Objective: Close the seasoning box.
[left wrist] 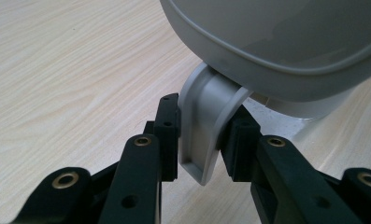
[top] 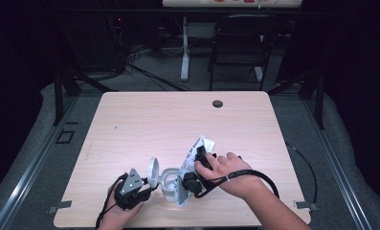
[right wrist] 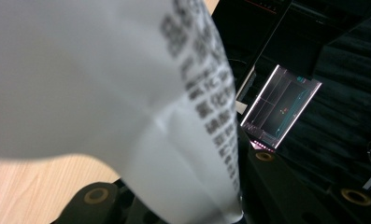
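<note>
Standing near the front edge of the pale wooden table (top: 130, 120) is one small white plastic container (top: 168, 184) with a round hinged lid (top: 152, 172) tipped open to its left. Beside it, tilted over its mouth, hangs one white plastic pouch printed with black text (top: 190, 167). There are two grippers. The left gripper (top: 147, 189) has its jaws clamped on the container's grey curved handle tab (left wrist: 202, 126), a grip the left gripper view shows close up, with the container's rounded underside above. The right gripper (top: 197, 165) is pinched shut on the pouch. The right gripper view shows the blurred print on the pouch and a lit screen (right wrist: 281, 107) in the dark beyond; the high view shows one black chair (top: 240, 43) behind the table.
</note>
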Demonstrator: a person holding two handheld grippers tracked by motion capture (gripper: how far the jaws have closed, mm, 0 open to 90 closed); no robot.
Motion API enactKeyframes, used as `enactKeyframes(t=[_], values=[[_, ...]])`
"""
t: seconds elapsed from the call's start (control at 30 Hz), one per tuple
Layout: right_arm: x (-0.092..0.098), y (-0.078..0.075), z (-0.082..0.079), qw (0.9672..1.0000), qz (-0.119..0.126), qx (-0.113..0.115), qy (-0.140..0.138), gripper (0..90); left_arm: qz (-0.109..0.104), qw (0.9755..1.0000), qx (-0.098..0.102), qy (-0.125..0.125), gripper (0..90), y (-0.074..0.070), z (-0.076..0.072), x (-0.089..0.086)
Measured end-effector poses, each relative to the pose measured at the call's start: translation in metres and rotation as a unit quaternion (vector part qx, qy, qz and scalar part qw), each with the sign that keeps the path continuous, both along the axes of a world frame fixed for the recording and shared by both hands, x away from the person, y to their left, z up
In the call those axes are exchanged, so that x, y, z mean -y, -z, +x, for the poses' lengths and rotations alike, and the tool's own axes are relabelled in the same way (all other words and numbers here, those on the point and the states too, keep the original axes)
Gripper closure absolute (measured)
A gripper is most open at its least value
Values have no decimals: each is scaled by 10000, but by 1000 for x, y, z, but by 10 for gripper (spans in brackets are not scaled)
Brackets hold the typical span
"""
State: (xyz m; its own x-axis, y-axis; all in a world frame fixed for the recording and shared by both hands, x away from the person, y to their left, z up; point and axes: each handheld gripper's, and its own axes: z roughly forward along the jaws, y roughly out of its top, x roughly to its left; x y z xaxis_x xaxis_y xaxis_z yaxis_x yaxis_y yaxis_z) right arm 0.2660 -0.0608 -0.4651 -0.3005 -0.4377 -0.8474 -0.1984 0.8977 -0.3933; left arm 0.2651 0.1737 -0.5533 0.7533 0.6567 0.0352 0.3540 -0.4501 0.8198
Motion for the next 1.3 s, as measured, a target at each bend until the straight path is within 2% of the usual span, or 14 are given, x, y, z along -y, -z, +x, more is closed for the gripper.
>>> enactKeyframes(t=[0.2, 0.87, 0.97, 1.2, 1.3], values=[[-1, -1, 0, 10000, -56, 23, -9, 808, -2, 10000, 0, 0, 709, 0, 0, 0], [-2, 0, 0, 10000, -17, 39, -59, 812, 4, 10000, 4, -1, 709, 0, 0, 0], [-3, 0, 0, 9999, -99, 71, -93, 812, 3, 10000, 3, -3, 709, 0, 0, 0], [-2, -1, 1, 10000, -19, 44, -81, 812, 2, 10000, 5, -2, 709, 0, 0, 0], [-3, -1, 0, 9999, -62, 59, -57, 813, 4, 10000, 7, -2, 710, 0, 0, 0]])
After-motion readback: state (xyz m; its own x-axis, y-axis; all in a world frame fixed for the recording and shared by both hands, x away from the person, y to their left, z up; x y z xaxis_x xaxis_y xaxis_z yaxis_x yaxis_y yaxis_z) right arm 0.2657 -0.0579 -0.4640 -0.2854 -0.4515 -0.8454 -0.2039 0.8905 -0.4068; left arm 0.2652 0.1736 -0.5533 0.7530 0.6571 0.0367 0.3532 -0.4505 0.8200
